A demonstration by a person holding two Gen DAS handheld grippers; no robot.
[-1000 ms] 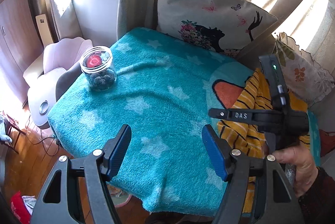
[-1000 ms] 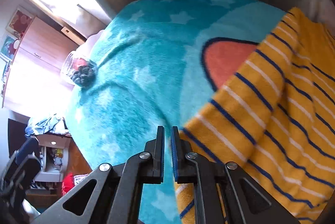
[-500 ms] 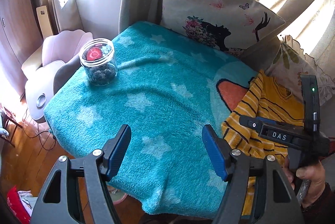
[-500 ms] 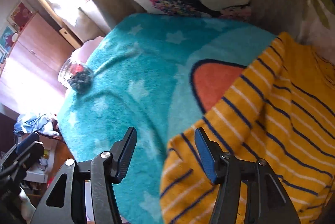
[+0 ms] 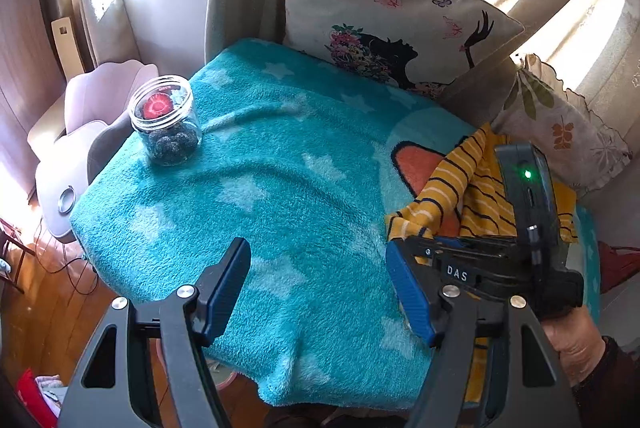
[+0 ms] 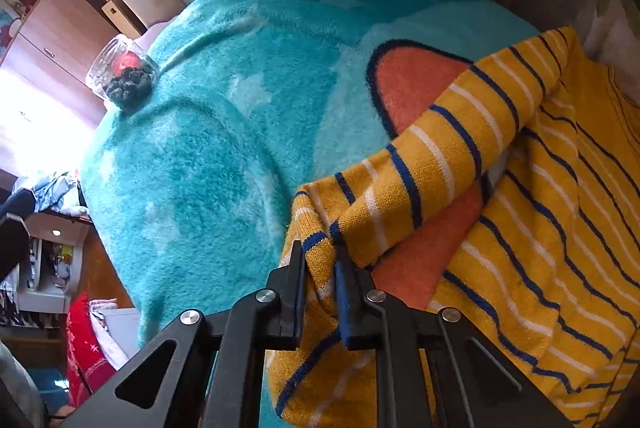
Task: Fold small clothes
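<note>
A small yellow sweater with navy and white stripes (image 6: 552,228) lies on the right side of a teal star blanket (image 6: 224,131). My right gripper (image 6: 320,268) is shut on the sweater's sleeve cuff and holds it lifted, the sleeve arched over the body. In the left wrist view the sweater (image 5: 448,183) shows at right with the right gripper's body (image 5: 488,268) over it. My left gripper (image 5: 320,288) is open and empty above the blanket's front part (image 5: 280,187).
A glass jar (image 5: 168,119) with dark balls stands at the blanket's far left corner. Printed pillows (image 5: 392,15) lean at the back, another (image 5: 560,131) at the right. Curtains hang behind. A pale chair (image 5: 80,131) and wooden floor lie beyond the left edge.
My right gripper opened, then closed on the sweater's sleeve cuff and lifted it inward over the body. The left gripper stayed open and shifted only slightly.
</note>
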